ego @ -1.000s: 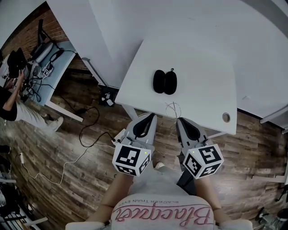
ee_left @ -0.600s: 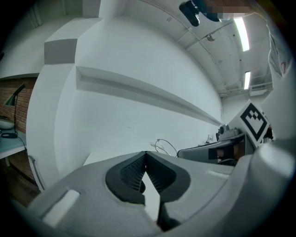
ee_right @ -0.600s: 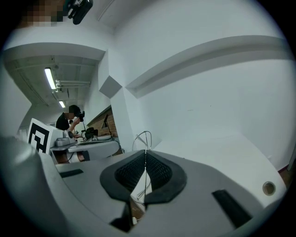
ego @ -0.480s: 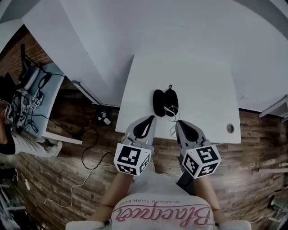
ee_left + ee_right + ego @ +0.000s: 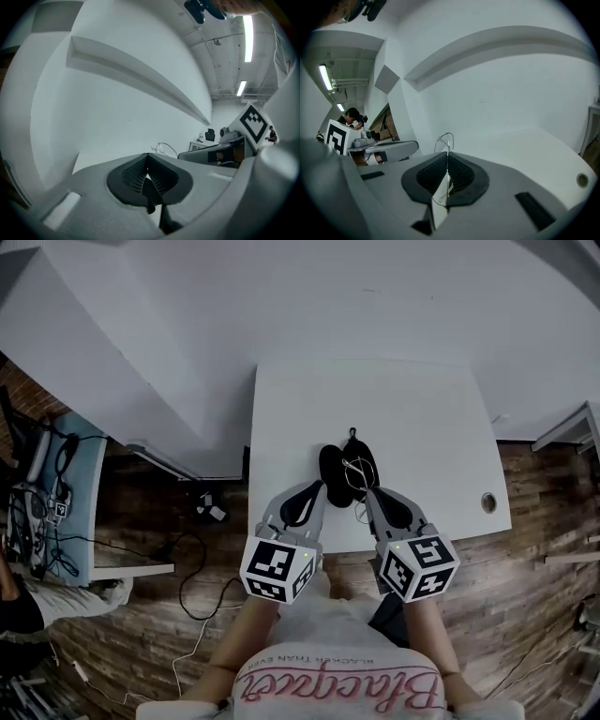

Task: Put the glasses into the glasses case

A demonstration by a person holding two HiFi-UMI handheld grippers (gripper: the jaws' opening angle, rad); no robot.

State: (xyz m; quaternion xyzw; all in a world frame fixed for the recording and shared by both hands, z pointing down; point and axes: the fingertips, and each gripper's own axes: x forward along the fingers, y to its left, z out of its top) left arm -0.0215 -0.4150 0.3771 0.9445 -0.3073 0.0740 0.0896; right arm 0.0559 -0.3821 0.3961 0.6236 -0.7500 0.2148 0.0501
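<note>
Right gripper carries the glasses to the open glasses case

One wire-framed pair, clamped between the right jaws, its long axis pointing away from the person and over the right half of the one black case on the white table. Left gripper: jaws closed together, nothing between them.
</note>
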